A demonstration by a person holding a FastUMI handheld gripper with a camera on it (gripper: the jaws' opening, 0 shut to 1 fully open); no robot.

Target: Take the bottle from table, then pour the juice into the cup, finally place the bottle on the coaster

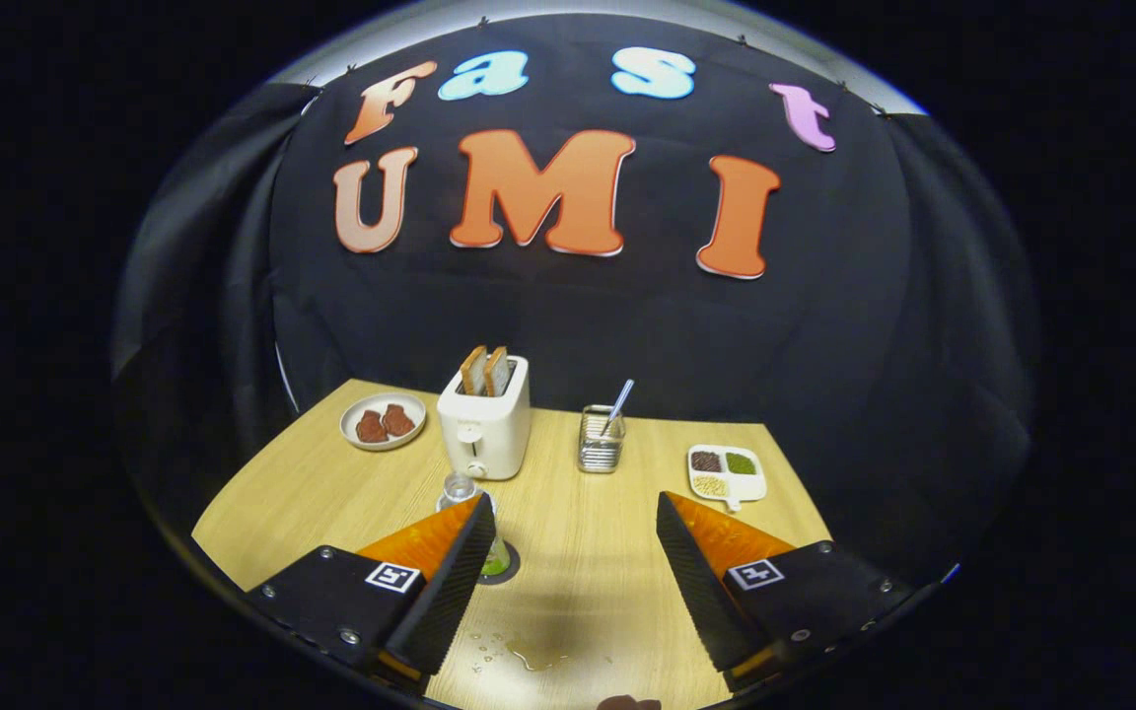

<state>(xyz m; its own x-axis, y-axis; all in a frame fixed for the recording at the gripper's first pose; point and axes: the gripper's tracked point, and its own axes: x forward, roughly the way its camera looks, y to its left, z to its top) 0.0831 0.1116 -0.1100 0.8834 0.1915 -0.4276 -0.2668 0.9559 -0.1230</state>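
Claw (568, 552) was spread wide and empty, with the bottle (469, 513) standing upright on the coaster (507, 566) just behind the left fingertip (464, 552), its long axis vertical, off-centre from the open gap over the counter (588, 532).

The gripper (573, 528) hangs over a light wooden table (578, 552) with its fingers spread wide apart and nothing between them. Partly hidden behind the left finger, a clear plastic bottle (460, 490) with green juice at its base stands on a dark round coaster (507, 567). A small spill of clear liquid (529, 653) lies on the near table between the fingers. Farther off stand a white toaster (485, 426) holding two bread slices (485, 371), a white plate of two reddish-brown pieces (383, 422) to its left, a metal mesh holder (601, 440) with a spoon, and a white divided tray of grains (726, 473) at the right.
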